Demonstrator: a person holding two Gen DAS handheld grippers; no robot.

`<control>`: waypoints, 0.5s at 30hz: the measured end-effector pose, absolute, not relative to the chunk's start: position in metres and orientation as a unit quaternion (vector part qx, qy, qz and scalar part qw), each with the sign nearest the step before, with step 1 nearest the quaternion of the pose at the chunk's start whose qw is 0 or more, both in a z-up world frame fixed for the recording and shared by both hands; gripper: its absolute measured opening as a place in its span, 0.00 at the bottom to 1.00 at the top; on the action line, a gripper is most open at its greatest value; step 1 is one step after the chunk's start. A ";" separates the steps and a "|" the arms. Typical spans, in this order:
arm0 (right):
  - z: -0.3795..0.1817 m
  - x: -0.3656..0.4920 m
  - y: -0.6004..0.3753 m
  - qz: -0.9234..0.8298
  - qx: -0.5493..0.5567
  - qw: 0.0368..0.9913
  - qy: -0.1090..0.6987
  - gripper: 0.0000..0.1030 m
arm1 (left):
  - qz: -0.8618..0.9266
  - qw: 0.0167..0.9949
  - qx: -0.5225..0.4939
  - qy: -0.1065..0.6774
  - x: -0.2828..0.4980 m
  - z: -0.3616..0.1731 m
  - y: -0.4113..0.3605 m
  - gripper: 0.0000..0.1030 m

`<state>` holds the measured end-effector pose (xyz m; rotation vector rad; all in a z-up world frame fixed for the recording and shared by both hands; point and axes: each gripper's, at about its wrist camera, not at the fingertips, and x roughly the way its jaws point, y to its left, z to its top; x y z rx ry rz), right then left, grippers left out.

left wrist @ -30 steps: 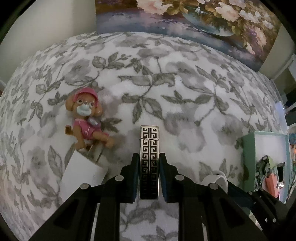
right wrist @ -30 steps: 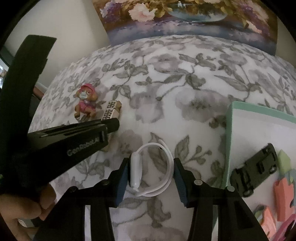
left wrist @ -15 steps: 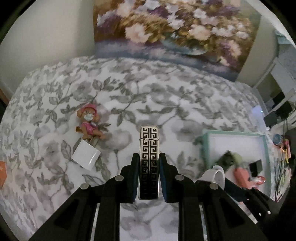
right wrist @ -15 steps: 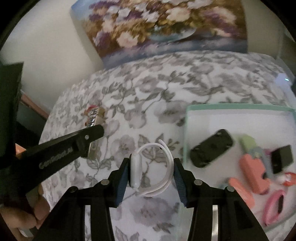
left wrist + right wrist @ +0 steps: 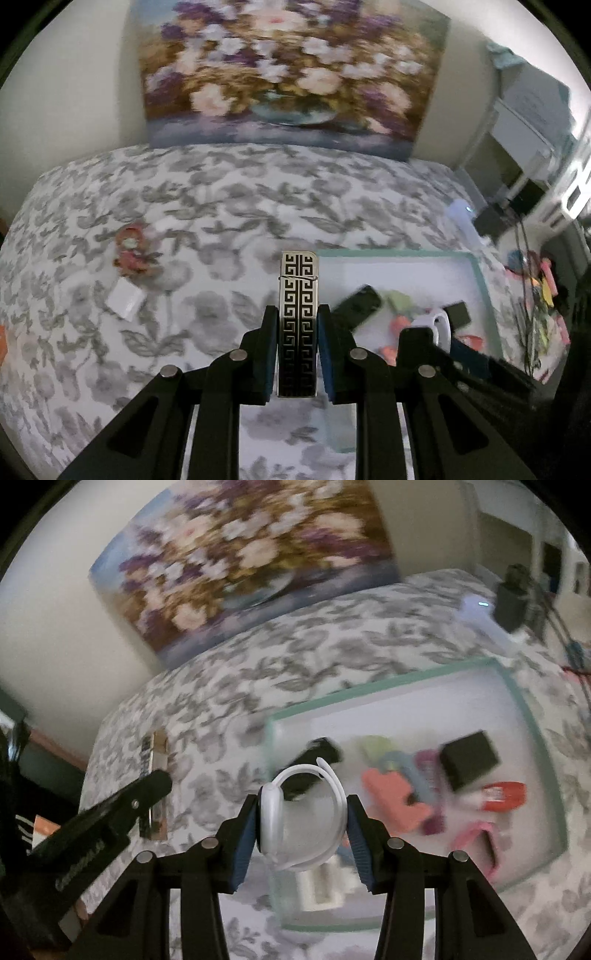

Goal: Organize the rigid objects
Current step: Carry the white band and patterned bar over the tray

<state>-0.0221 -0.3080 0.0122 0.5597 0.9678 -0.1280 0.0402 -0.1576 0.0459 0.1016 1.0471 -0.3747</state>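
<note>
While both loads hang above the bed [image 5: 258,192], you are mid-carry toward the tray [image 5: 532,723], ahead and right of the left claw [image 5: 297,354]; next, lower and release inside its rim. The left claw is clamped on the patterned lighter [image 5: 297,295]; the right claw [image 5: 303,825] grips the white band [image 5: 314,812].

A: The lighter [image 5: 298,317] looks like polished metal, glossy, with a black key pattern set into silver.

B: And the band [image 5: 304,818]?

A: Smooth white plastic or rubber with a soft sheen. The pads [image 5: 266,354] gripping the lighter look like matt blue rubber on matt black plastic fingers.

B: The bedspread [image 5: 229,192]?

A: Soft matt cloth printed with grey leaves. The tray [image 5: 399,686] looks smooth, with a pale green rim.
</note>
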 end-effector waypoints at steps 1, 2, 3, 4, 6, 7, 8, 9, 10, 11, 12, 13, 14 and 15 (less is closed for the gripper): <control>0.012 -0.025 -0.314 -0.067 0.266 0.845 0.459 0.48 | -0.190 0.844 0.056 0.498 0.037 0.044 -0.167 0.21; 0.011 -0.027 -0.319 -0.073 0.268 0.844 0.459 0.48 | -0.196 0.843 0.063 0.498 0.034 0.043 -0.173 0.21; 0.010 -0.029 -0.325 -0.079 0.270 0.843 0.459 0.48 | -0.198 0.842 0.076 0.496 0.030 0.042 -0.180 0.21; 0.009 -0.031 -0.331 -0.086 0.273 0.841 0.459 0.48 | -0.200 0.841 0.086 0.495 0.027 0.041 -0.186 0.21; 0.006 -0.034 -0.341 -0.096 0.281 0.838 0.458 0.48 | -0.208 0.838 0.096 0.495 0.023 0.039 -0.195 0.21; 0.005 -0.035 -0.346 -0.100 0.286 0.836 0.458 0.48 | -0.213 0.835 0.094 0.498 0.023 0.037 -0.198 0.21; 0.004 -0.036 -0.349 -0.103 0.288 0.834 0.458 0.48 | -0.221 0.831 0.090 0.503 0.023 0.035 -0.202 0.21; 0.004 -0.037 -0.352 -0.104 0.289 0.834 0.458 0.48 | -0.227 0.826 0.088 0.509 0.023 0.032 -0.205 0.21; 0.003 -0.036 -0.354 -0.107 0.288 0.834 0.459 0.48 | -0.231 0.822 0.089 0.512 0.022 0.030 -0.208 0.21; 0.003 -0.037 -0.356 -0.109 0.287 0.834 0.460 0.48 | -0.232 0.820 0.090 0.515 0.022 0.027 -0.211 0.21; 0.003 -0.037 -0.357 -0.111 0.285 0.834 0.460 0.48 | -0.232 0.819 0.093 0.516 0.022 0.026 -0.213 0.21; 0.004 -0.038 -0.358 -0.111 0.285 0.834 0.460 0.48 | -0.232 0.817 0.099 0.518 0.022 0.023 -0.217 0.21; 0.004 -0.038 -0.359 -0.111 0.284 0.834 0.459 0.48 | -0.233 0.816 0.102 0.519 0.021 0.022 -0.220 0.21; 0.004 -0.037 -0.359 -0.113 0.281 0.835 0.459 0.48 | -0.234 0.814 0.105 0.522 0.020 0.019 -0.223 0.21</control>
